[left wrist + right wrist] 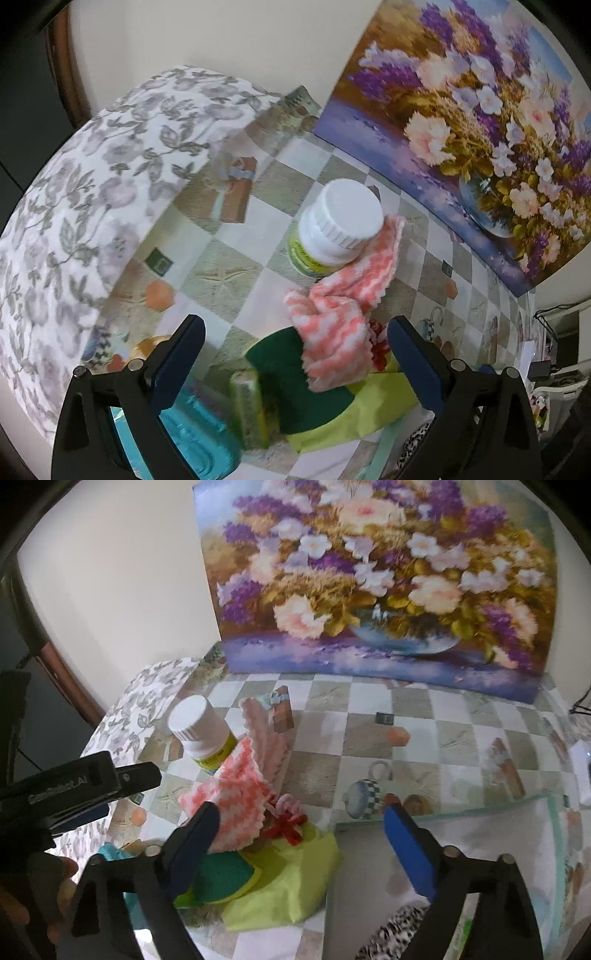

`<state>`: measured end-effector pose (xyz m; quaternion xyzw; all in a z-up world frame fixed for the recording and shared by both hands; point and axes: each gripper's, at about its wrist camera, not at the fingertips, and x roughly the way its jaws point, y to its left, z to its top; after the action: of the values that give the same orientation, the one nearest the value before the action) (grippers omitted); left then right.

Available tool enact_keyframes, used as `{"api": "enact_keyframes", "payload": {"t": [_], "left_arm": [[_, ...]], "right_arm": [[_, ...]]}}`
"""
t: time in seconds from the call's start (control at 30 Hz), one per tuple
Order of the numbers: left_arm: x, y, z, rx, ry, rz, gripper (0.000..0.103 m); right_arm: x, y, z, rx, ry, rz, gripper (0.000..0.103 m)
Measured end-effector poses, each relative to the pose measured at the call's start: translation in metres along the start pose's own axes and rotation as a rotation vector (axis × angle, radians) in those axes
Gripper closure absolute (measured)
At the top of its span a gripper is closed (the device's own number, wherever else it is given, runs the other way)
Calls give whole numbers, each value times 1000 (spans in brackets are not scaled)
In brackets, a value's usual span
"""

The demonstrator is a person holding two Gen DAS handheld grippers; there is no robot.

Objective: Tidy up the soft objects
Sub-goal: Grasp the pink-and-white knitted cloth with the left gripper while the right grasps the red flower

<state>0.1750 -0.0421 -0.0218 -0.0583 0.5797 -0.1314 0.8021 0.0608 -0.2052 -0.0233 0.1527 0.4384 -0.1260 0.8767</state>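
Now, step: picking from the soft pile.
Pink-white cloth [332, 328]: lower centre, against white-capped bottle [338, 225].
Left tongs [295, 354]: spread, empty.
Right tongs [301, 834]: spread, empty.
Next: descend, pinch cloth clear of bottle.

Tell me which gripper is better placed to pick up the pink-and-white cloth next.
Probably left. The left gripper is open with the pink-and-white cloth between its fingers; the right gripper has it off beside its left finger.
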Motion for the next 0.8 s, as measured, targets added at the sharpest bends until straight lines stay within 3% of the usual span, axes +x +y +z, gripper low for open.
{"api": "enact_keyframes", "payload": {"t": [0.43,0.8], "left_arm": [[53,-21,3,42,69,3,23],[76,-24,-7,60,111,2,51]], "right_arm": [[65,-2,-1,-34,90,56,49],[99,15,-19,-94,168,37,65]]}}
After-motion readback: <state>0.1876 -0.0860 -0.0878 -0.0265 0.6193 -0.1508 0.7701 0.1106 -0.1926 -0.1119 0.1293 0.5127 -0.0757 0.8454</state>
